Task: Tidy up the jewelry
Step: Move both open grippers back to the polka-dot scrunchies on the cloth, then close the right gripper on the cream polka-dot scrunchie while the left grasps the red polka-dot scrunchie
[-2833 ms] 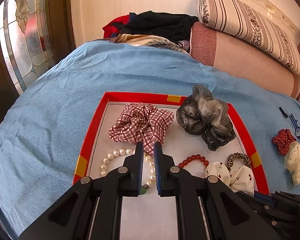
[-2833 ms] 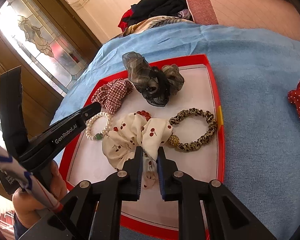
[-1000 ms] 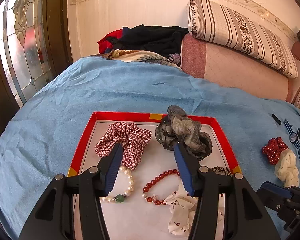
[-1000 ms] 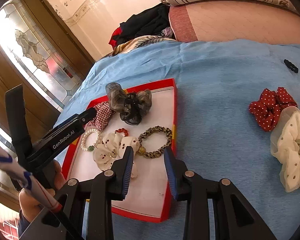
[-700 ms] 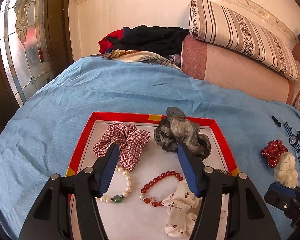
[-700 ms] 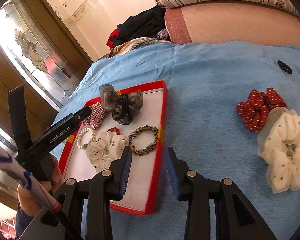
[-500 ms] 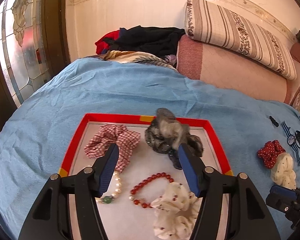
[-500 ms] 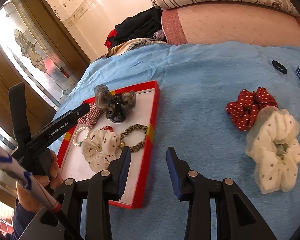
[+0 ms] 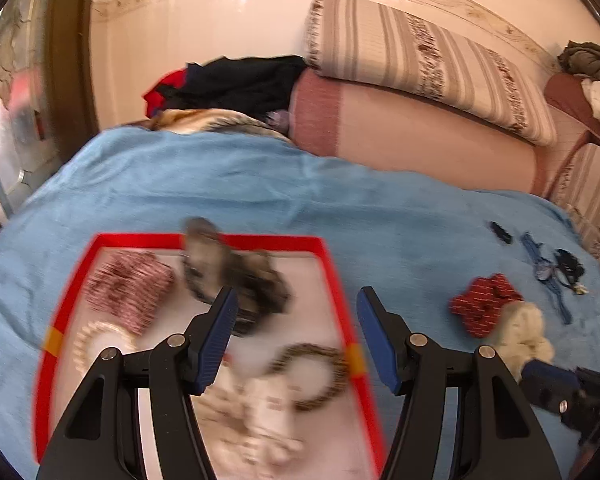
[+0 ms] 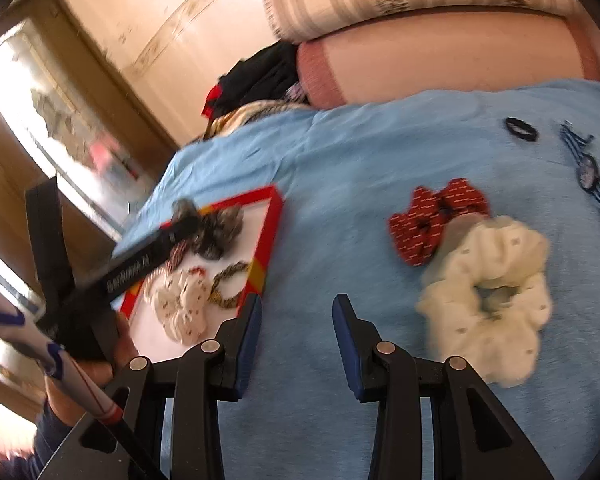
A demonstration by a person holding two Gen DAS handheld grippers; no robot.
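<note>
A red-rimmed white tray (image 9: 334, 276) lies on the blue blanket and holds a plaid scrunchie (image 9: 128, 286), a grey-black scrunchie (image 9: 240, 276), a pearl bracelet (image 9: 96, 338), a leopard hair tie (image 9: 316, 376) and a cherry-print scrunchie (image 9: 260, 412). My left gripper (image 9: 294, 312) is open and empty above the tray's right side. My right gripper (image 10: 296, 320) is open and empty over bare blanket, between the tray (image 10: 270, 240) and a cream scrunchie (image 10: 488, 300). A red dotted scrunchie (image 10: 432, 216) touches the cream one.
A black hair tie (image 10: 520, 129), a blue-strapped watch (image 10: 588, 172) and other small dark pieces lie at the blanket's right. Pink bolster (image 9: 412, 136), striped pillow and a clothes pile (image 9: 228, 80) sit behind. A glass door stands at the left. Views are motion-blurred.
Both grippers let go of items in the tray, opened and drew back. Both have swung right; the right one left the tray and now hovers near the cream scrunchie.
</note>
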